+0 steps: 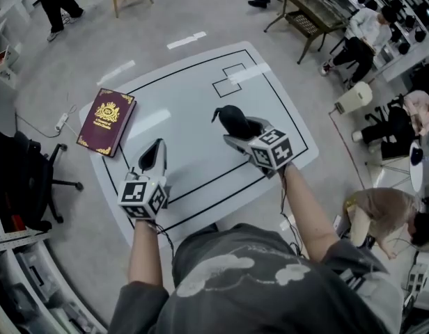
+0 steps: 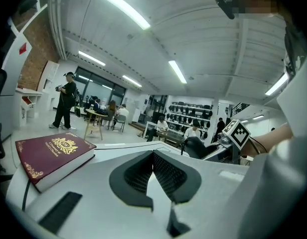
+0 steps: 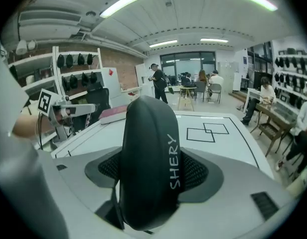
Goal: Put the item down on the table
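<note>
A black, rounded, oblong item with white "SHERY" lettering stands on end between the jaws of my right gripper. The jaws are shut on its sides. In the head view that item pokes out ahead of the right gripper, over the middle of the white table. My left gripper is over the table's near left part. Its jaws meet with nothing between them, as the left gripper view shows, where the left gripper is shut.
A maroon book with a gold crest lies on the table's left corner. Black lines and two overlapping squares mark the tabletop. A black office chair stands to the left. Seated people and benches are on the right.
</note>
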Demonstrator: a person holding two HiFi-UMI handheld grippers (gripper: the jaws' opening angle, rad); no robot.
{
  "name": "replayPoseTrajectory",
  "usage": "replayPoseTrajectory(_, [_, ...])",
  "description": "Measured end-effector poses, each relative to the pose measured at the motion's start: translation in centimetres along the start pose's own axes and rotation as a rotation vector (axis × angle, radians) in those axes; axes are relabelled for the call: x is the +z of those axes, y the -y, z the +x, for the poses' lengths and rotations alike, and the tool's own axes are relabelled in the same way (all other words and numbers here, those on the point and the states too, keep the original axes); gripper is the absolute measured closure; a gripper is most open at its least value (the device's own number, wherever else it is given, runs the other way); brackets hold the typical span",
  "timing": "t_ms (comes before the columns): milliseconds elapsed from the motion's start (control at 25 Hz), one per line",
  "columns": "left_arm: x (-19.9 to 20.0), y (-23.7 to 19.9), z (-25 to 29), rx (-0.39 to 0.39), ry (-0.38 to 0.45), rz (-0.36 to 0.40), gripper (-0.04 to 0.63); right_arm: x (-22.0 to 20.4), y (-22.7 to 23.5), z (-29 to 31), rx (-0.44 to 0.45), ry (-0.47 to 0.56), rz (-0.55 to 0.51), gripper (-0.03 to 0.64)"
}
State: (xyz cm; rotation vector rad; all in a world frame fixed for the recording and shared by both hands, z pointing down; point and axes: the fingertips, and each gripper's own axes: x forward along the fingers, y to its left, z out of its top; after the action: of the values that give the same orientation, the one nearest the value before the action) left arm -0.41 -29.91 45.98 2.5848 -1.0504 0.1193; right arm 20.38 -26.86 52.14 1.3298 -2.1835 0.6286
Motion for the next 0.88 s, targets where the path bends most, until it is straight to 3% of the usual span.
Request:
replayPoseTrajectory(320, [0.6, -1.4, 0.7, 0.094, -0.01, 0.011, 0.592, 2.9, 3.1, 3.3, 0.014, -0.054, -0.23, 0.29])
replayPoseTrajectory(640, [0.4, -0.8, 2.3, 0.279, -0.017, -0.02, 0.592, 5.0, 8.5, 6.8, 0.139, -0.131, -0.418, 0.29])
replayPoseTrajectory(880, [1.0, -0.5, 5.2, 0.388, -0.029, 0.009, 0.593, 6.7, 13.1, 10.3, 0.215, -0.178, -0.592, 0.29])
